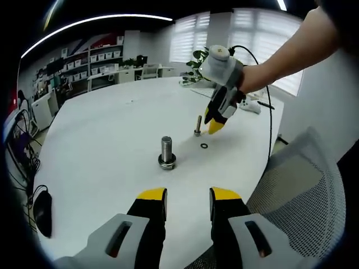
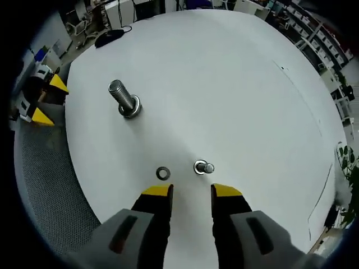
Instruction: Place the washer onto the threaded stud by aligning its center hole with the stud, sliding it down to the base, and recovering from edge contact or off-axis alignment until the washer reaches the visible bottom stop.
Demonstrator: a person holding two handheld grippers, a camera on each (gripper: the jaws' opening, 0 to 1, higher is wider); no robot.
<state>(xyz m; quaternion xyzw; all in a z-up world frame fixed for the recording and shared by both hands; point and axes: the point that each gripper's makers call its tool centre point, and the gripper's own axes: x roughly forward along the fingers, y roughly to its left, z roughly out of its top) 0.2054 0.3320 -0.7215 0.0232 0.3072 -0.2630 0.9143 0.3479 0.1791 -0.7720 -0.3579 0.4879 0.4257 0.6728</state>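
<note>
The washer (image 2: 163, 173) lies flat on the white table (image 2: 224, 84), just beside the small stud (image 2: 203, 167). The right gripper (image 2: 192, 191) hangs above it, jaws parted and empty, seemingly lining up a pickup. The left gripper (image 1: 188, 194) waits, open, near the big bolt (image 1: 166, 152).

Bare bench (image 2: 224, 84) all around, large bolt (image 2: 124, 100) and small stud (image 2: 203, 167) standing well apart; loose washer (image 2: 163, 173) just beside stud

Washer (image 2: 163, 173) flat on table (image 2: 235, 84) just beside small stud (image 2: 203, 167), large bolt (image 2: 124, 98) well apart.
</note>
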